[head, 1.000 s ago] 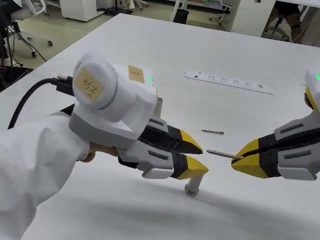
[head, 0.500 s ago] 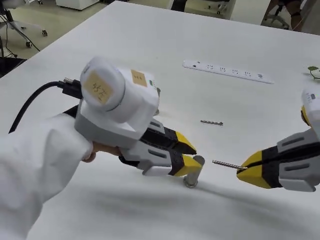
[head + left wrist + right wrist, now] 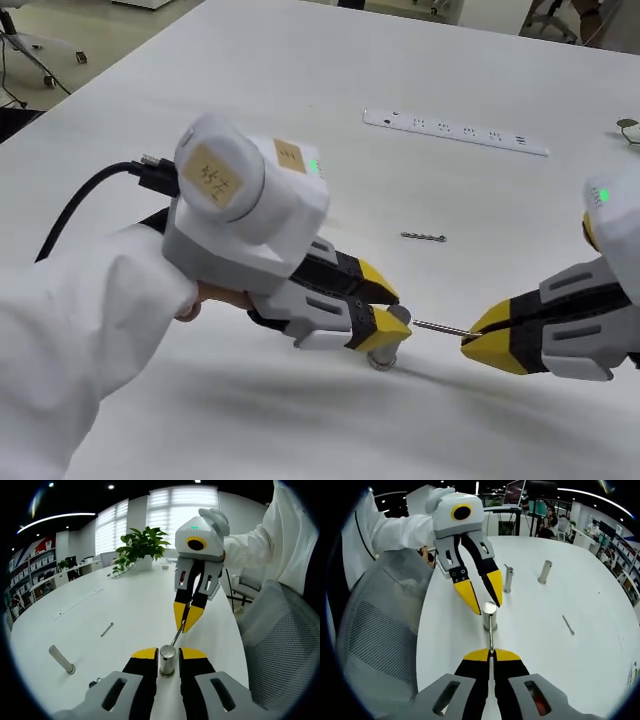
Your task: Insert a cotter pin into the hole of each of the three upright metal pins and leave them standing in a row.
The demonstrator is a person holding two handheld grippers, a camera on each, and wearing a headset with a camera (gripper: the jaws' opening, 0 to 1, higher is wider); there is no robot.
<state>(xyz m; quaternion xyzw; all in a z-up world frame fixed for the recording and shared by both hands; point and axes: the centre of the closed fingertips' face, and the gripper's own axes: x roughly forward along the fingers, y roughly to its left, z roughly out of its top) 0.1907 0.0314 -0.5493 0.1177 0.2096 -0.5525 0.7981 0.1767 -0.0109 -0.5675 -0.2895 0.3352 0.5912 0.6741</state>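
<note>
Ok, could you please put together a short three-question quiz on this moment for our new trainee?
1. True or false: the left gripper is shut on the upright metal pin.
2. What does the right gripper hold? A) a cotter pin B) a screwdriver C) nothing
3. Fill in: a second cotter pin lies on the table, between the grippers and the white ____.

Key: 1 true. 2 A; its tip is at the top of the upright metal pin. 3 power strip.
</note>
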